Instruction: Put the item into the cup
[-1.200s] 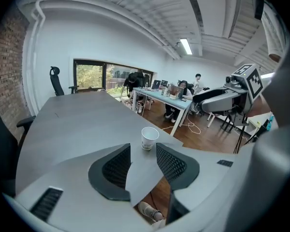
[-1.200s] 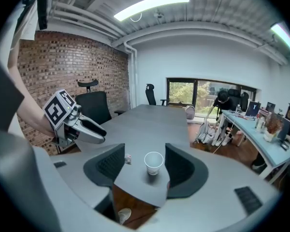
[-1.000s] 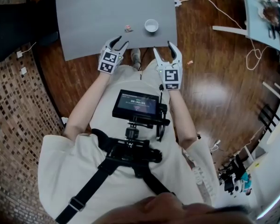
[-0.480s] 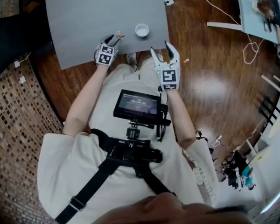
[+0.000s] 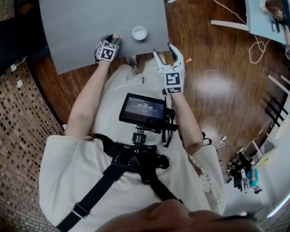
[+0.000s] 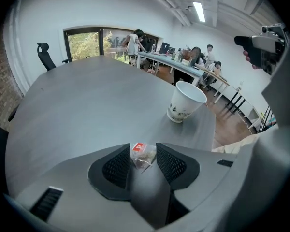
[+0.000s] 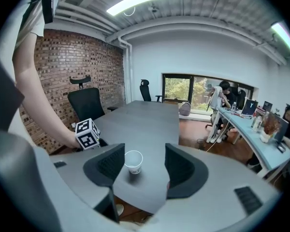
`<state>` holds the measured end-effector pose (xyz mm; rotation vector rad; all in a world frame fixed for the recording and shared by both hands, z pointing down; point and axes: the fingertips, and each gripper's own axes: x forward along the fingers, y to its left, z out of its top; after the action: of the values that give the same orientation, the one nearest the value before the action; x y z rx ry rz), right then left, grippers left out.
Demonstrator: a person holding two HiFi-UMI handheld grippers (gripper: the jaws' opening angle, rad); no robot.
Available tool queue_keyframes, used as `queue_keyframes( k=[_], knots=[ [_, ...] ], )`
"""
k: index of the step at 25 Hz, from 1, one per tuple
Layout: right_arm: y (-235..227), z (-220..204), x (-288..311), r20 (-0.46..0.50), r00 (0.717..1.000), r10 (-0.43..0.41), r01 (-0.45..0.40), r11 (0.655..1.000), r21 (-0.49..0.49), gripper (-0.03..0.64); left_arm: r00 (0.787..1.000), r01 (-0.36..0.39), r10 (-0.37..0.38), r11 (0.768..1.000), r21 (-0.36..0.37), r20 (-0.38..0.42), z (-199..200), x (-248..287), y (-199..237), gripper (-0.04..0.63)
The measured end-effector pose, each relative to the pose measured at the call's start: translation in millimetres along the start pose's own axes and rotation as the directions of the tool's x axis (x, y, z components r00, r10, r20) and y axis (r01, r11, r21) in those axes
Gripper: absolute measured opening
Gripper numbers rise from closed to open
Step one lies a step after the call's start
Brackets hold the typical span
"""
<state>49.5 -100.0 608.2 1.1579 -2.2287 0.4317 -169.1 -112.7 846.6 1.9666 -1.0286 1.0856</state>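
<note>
Fingers of your left gripper have closed since a second ago, when they stood apart short of the packet; now they pinch it, just left of the cup. So the pick looks done and the carry to the cup comes next. Your right gripper stays spread and empty on the near side of the cup. From the head view the packet is only a red speck; the left gripper view shows it squeezed between the pads, though not whether it has left the table. Only the right gripper view shows the cup upright and empty.
</note>
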Motion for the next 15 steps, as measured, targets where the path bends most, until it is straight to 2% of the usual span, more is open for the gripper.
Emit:
queue_keyframes(
  k=[4,9,15],
  knots=[
    [-29.5,-4.6,-10.8,-0.003,1.0,-0.002,0.002,1.0,0.005,0.278,0.999,-0.016,0.017,1.0,0.019,-0.038,8.5,15.2,-11.1,0.169],
    [-37.5,-5.8,-14.5,0.007,1.0,-0.016,0.016,1.0,0.017,0.278,0.998,-0.015,0.016,1.0,0.021,-0.066,5.9,24.3,-14.3,0.169],
    [-35.7,-11.9,-14.0,0.005,1.0,-0.019,0.019,0.999,0.026,0.279,0.997,-0.025,0.027,0.999,0.021,-0.072,0.3,25.2,-7.9,0.065]
  ],
)
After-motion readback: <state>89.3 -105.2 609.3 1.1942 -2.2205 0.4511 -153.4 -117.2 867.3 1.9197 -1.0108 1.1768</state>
